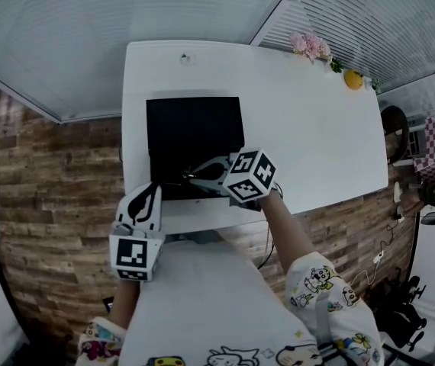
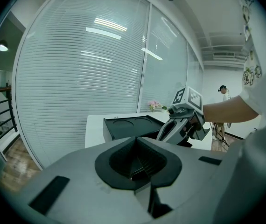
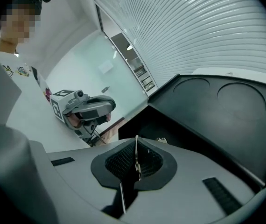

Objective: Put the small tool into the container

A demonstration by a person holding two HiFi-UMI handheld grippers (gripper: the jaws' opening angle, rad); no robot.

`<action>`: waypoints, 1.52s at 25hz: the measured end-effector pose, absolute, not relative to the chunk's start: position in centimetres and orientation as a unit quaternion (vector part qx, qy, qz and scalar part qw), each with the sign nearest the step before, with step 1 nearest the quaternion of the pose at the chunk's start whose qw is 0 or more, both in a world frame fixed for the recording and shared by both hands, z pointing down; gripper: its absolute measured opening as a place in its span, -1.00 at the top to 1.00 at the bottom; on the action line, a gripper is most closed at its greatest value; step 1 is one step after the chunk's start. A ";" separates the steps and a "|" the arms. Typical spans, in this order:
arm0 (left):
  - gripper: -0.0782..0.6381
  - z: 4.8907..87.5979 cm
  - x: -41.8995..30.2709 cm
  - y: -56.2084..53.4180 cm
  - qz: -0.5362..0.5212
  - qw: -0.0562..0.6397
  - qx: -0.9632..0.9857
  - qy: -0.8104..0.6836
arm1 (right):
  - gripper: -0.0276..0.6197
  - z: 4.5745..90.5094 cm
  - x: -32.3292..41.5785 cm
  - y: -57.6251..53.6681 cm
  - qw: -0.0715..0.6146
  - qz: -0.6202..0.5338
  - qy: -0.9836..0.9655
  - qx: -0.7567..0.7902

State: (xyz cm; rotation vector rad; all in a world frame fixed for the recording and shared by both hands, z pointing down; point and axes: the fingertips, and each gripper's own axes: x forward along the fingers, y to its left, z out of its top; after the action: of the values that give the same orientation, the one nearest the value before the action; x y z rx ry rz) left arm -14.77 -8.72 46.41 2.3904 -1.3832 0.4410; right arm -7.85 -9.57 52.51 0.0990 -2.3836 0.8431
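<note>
A black container (image 1: 194, 132) with two round recesses lies on the white table (image 1: 309, 128); it also shows in the left gripper view (image 2: 133, 125) and the right gripper view (image 3: 217, 111). My right gripper (image 1: 194, 175) hovers at the container's near edge, shut on the small tool (image 3: 136, 155), a thin metal strip standing upright between the pads. The tool's tip (image 1: 188, 176) pokes out over the black surface. My left gripper (image 1: 143, 201) hangs just off the table's front left edge, its jaws together with nothing between them (image 2: 134, 164).
Pink flowers (image 1: 310, 46) and a yellow round object (image 1: 353, 79) sit at the table's far right corner. Blinds line the wall behind the table. A wood-pattern floor surrounds it, with clutter at the far right (image 1: 431, 197).
</note>
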 end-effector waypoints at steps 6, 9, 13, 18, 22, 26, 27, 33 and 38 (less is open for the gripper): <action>0.75 46.2 -15.1 -8.9 0.154 0.172 0.839 -0.493 | 0.90 53.0 -7.4 -9.8 0.306 0.337 -0.890 0.030; 0.75 46.3 -15.3 -8.9 0.153 0.173 0.837 -0.496 | 0.90 53.2 -7.4 -9.8 0.313 0.339 -0.887 0.027; 0.75 46.4 -15.4 -9.0 0.151 0.173 0.837 -0.496 | 0.90 53.5 -7.4 -9.7 0.325 0.336 -0.884 0.020; 0.75 46.4 -15.5 -9.0 0.151 0.173 0.837 -0.496 | 0.90 53.9 -7.7 -9.6 0.336 0.335 -0.880 0.016; 0.75 46.4 -15.5 -9.1 0.153 0.173 0.838 -0.494 | 0.90 54.1 -7.7 -9.9 0.341 0.335 -0.878 0.021; 0.75 46.5 -15.6 -9.2 0.154 0.173 0.838 -0.495 | 0.90 54.3 -7.7 -10.1 0.347 0.331 -0.877 0.029; 0.75 46.5 -15.6 -9.2 0.154 0.173 0.837 -0.495 | 0.90 54.3 -7.7 -10.1 0.348 0.330 -0.877 0.031; 0.75 46.5 -15.9 -9.1 0.152 0.174 0.836 -0.497 | 0.90 54.4 -7.8 -10.2 0.353 0.320 -0.878 0.047; 0.75 46.6 -15.8 -9.2 0.151 0.174 0.837 -0.496 | 0.87 54.7 -7.8 -10.6 0.355 0.308 -0.880 0.064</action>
State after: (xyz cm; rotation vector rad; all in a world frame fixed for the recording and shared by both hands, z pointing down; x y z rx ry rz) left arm -15.80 -9.24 46.55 2.3722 -1.4069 0.4294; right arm -7.76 -10.61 54.69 0.1662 -2.2745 0.7947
